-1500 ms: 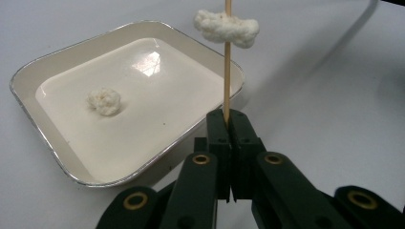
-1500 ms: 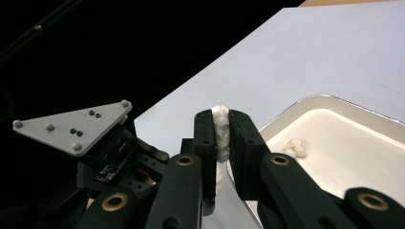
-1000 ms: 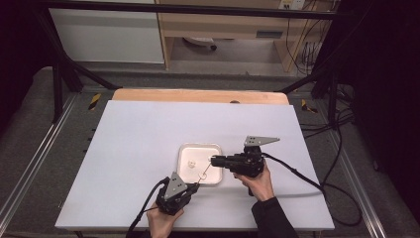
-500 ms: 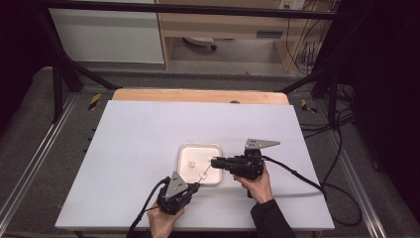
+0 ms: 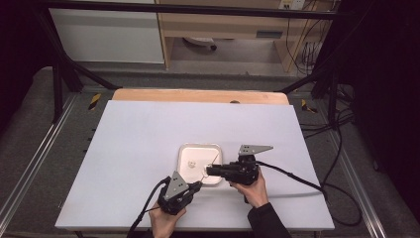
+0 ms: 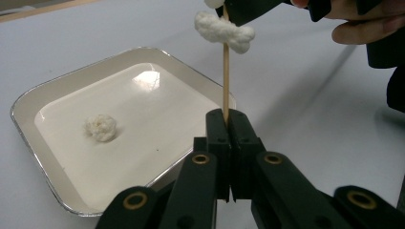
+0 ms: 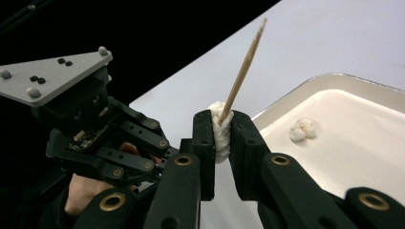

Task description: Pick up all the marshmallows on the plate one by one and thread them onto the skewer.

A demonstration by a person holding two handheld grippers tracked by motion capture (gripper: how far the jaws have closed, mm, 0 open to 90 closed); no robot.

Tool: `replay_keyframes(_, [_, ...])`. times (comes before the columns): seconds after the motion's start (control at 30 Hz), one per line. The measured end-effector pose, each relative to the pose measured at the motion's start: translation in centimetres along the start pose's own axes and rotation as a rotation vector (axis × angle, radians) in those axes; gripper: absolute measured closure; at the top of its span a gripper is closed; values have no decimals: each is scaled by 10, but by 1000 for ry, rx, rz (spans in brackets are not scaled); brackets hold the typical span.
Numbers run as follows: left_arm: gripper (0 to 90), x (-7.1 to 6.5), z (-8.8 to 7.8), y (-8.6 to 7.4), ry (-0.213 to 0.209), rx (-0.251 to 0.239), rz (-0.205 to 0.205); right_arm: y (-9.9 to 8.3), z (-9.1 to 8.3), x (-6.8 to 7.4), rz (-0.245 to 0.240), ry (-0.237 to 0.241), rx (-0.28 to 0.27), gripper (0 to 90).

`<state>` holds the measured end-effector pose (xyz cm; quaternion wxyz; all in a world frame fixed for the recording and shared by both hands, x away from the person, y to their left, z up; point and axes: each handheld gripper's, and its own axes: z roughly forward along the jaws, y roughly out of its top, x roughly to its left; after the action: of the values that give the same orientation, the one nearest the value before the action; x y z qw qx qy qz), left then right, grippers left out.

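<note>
Currently the left gripper [image 6: 228, 125] is clamped tight on the bottom end of a wooden skewer [image 6: 225, 76], held upright just off the near corner of the tray [image 6: 28, 95]. The right gripper [image 7: 220, 128] is pinched on a white fluffy piece [image 7: 220, 131] already threaded on the skewer, the stick's point poking out past it. A second white piece [image 6: 101, 128] sits loose in the tray, well apart from both grippers.

Risks, as a judgement: the piece looks soft, so a hard squeeze could crush or tear it off the stick. Any side load from the right gripper could snap the thin skewer or lever it out of the left one, which grips only its end. A slip drops the piece onto the tabletop [image 5: 133, 144] rather than the tray.

Nothing else is nearby. Each gripper crowds the other, and the tray rim sits right beside the skewer.
</note>
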<state>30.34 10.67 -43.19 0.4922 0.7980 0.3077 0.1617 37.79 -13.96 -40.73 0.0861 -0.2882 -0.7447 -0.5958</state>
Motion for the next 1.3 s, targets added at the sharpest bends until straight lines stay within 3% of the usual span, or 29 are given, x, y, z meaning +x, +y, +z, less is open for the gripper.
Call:
replay_keyframes(0.17, [885,1,3,0,1,5,-1,0,-1,0,8,-6,2,807])
replay_keyframes(0.2, [885,2,2,0,4,7,0,1,-1,0,4,-10,1,775])
replay_keyframes(0.23, [885,3,1,-1,8,4,-2,1,-2,0,2,-30,-11,687])
replay_keyframes(0.4, [885,11,-5,-4,23,-3,-31,6,-10,3,-28,-53,-34,610])
replay_keyframes(0.5, [885,15,-7,-5,31,-4,-33,7,-12,2,-42,-77,-19,593])
replay_keyframes(0.6, [885,16,-10,-6,41,-2,-29,6,-12,1,-62,-99,-8,521])
replay_keyframes(0.77, [884,20,-16,-7,45,0,-32,4,-13,-2,-103,-185,33,399])
replay_keyframes(1.03, [884,25,-24,-10,53,8,-30,1,-18,-11,-105,-292,88,252])
replay_keyframes(1.3, [884,33,-32,-12,54,13,-46,1,-10,-17,-80,-335,108,137])
